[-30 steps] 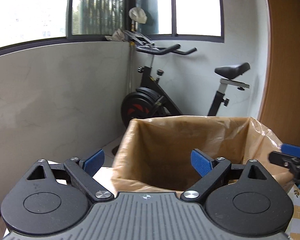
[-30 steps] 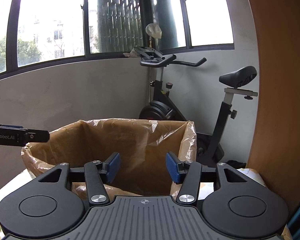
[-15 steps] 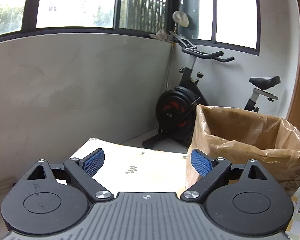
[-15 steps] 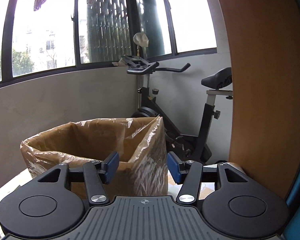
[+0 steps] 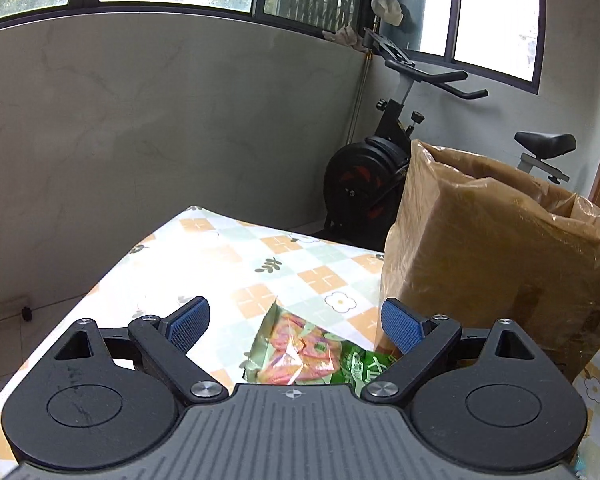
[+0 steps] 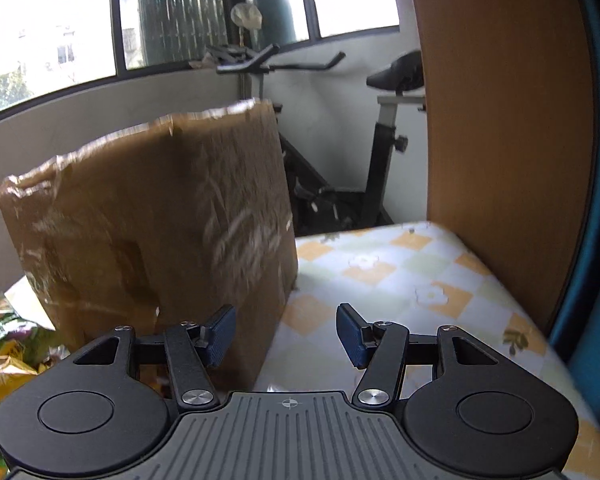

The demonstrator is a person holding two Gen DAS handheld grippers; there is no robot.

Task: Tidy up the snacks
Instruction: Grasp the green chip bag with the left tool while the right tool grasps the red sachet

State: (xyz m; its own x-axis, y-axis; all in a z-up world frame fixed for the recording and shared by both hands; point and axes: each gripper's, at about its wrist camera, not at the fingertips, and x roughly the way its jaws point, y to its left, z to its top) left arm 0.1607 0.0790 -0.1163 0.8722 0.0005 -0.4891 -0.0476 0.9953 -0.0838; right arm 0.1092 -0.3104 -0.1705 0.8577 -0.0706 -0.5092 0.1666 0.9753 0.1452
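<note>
A green snack packet [image 5: 308,356] with orange-red pieces printed on it lies on the checked tablecloth [image 5: 236,264], just below and between the wide-open fingers of my left gripper [image 5: 296,320], which touch nothing. A brown cardboard box [image 5: 488,256] lined with clear plastic stands to its right. In the right wrist view the same box [image 6: 152,232] fills the left half. My right gripper [image 6: 286,334] hangs by the box's near right corner, jaws opening, nothing between them. More yellow and green snack packets [image 6: 4,352] lie at the far left.
An exercise bike [image 5: 384,168] stands behind the table by the grey wall under the windows. A wooden panel [image 6: 504,128] rises along the table's right edge, with a blue surface [image 6: 596,200] beside it. Bare tablecloth [image 6: 412,280] lies right of the box.
Both grippers have sunk from above the box's open top to table level. The left one swung left, bringing the green packet into view. The right one went right of the box and widened slightly.
</note>
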